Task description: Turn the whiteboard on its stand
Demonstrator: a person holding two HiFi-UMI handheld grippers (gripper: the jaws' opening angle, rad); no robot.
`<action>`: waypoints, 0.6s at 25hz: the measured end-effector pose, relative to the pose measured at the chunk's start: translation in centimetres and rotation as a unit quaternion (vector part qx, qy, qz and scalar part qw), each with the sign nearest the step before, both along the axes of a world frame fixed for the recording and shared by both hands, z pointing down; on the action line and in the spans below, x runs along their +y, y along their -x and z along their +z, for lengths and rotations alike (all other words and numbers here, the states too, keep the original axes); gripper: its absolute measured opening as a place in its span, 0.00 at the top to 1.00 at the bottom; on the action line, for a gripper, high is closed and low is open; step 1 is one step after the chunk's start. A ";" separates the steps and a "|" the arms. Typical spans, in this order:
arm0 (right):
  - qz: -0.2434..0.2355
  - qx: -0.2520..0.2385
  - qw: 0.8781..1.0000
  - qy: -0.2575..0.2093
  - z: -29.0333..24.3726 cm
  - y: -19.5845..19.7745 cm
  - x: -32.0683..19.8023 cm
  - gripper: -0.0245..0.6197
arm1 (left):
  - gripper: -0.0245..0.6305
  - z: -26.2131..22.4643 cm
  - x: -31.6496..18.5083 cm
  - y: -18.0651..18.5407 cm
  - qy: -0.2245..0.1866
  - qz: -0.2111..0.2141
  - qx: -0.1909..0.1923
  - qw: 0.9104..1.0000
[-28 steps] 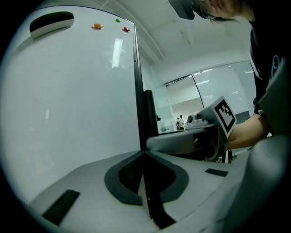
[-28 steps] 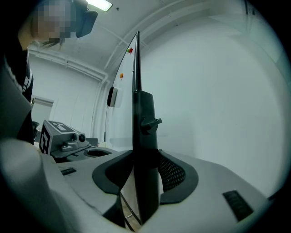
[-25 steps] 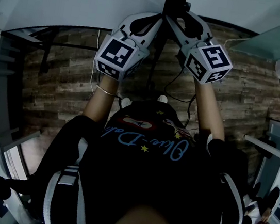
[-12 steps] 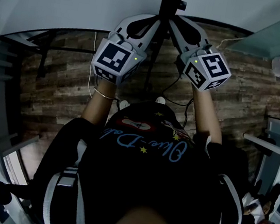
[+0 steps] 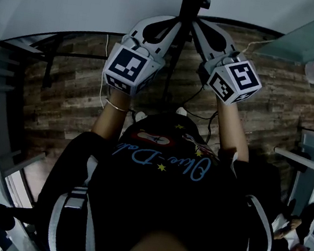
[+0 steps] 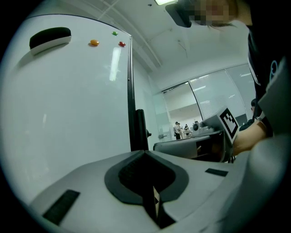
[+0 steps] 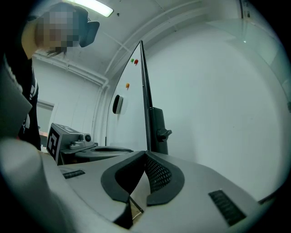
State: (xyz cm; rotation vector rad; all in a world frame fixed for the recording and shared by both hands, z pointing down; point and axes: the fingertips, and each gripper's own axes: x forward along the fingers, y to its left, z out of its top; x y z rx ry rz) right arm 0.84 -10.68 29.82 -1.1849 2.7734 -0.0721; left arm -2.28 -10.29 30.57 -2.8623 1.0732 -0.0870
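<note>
Forearms (image 5: 227,126) reach forward, level. Left gripper (image 6: 145,152) is clenched; right gripper (image 7: 145,154) has just been closing, empty, beside the glossy, black-edged whiteboard (image 6: 68,113).

**A:** Anyone spot actual writing anywhere? I've been squinting at this from the side.

**B:** The only real lettering is on the person's black shirt (image 5: 163,181). There's light-blue cursive (image 5: 166,161) across the chest. From the head view it sits at an awkward angle. I get something like "Blue" and then a word starting "Da", but I wouldn't swear to either.

**A:** What about those cubes?

**B:** The left cube (image 5: 132,65) and right cube (image 5: 237,80) just carry black-and-white square code markers. They're patterns, not letters or numbers. That's all I can read.
</note>
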 end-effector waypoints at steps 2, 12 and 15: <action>-0.002 0.000 1.000 0.002 0.0 0.1 0.2 0.92 | 0.97 -0.3 0.1 0.1 -0.003 0.000 0.001 1.000; -0.013 0.001 1.000 0.006 -0.1 0.4 1.2 0.92 | 0.97 -0.6 0.6 0.2 -0.006 0.004 0.001 1.000; -0.016 -0.003 1.000 0.005 -0.3 0.5 1.4 0.92 | 0.97 -0.5 0.7 0.3 -0.004 0.002 -0.002 1.000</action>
